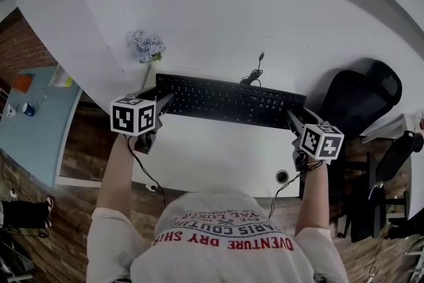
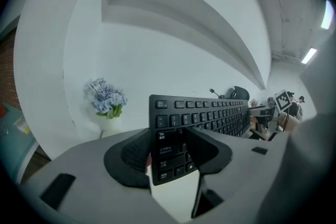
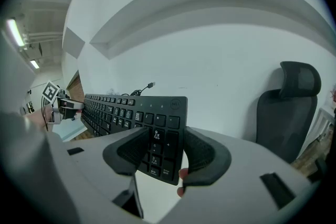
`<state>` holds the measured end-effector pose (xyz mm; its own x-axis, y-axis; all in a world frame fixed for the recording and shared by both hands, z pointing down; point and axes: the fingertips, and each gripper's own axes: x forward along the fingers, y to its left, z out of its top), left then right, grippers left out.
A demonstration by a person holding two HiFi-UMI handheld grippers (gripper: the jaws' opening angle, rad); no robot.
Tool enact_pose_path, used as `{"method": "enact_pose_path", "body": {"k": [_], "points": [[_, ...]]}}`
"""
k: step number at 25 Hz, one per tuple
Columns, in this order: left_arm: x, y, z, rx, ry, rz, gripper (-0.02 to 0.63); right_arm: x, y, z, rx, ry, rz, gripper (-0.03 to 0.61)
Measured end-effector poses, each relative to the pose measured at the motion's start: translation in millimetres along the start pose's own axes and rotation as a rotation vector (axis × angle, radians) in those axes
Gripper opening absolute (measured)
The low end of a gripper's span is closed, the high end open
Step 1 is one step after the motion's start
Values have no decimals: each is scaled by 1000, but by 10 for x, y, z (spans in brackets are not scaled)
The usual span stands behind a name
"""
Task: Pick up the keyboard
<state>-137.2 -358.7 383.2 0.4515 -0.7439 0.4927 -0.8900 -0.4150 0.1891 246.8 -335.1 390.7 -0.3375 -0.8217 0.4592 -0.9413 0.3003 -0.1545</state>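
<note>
Above white desk: left gripper clamps keyboard left end, right gripper clamps right end.

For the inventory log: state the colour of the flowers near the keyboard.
Pale blue-lilac flowers; clearest in the left gripper view.

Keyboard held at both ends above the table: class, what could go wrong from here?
The left gripper and right gripper each pinch only a short end of the keyboard; uneven tilting might let one end slip from the fingers. Its unplugged cable trails loose behind and could snag. The flowers stand near the left end and might get knocked.
</note>
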Motion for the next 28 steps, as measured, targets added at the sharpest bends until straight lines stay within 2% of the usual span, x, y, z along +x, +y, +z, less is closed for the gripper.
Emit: {"method": "enact_pose_path", "body": {"k": [7, 12, 28], "points": [[-133, -23, 335, 7, -75, -13, 225, -171, 81, 454, -54, -97, -13, 224], [-187, -37, 456, 3, -106, -14, 225, -231, 101, 664, -86, -126, -20, 225], [-140, -11, 445, 28, -84, 5, 225, -162, 80, 533, -56, -130, -33, 224]]}}
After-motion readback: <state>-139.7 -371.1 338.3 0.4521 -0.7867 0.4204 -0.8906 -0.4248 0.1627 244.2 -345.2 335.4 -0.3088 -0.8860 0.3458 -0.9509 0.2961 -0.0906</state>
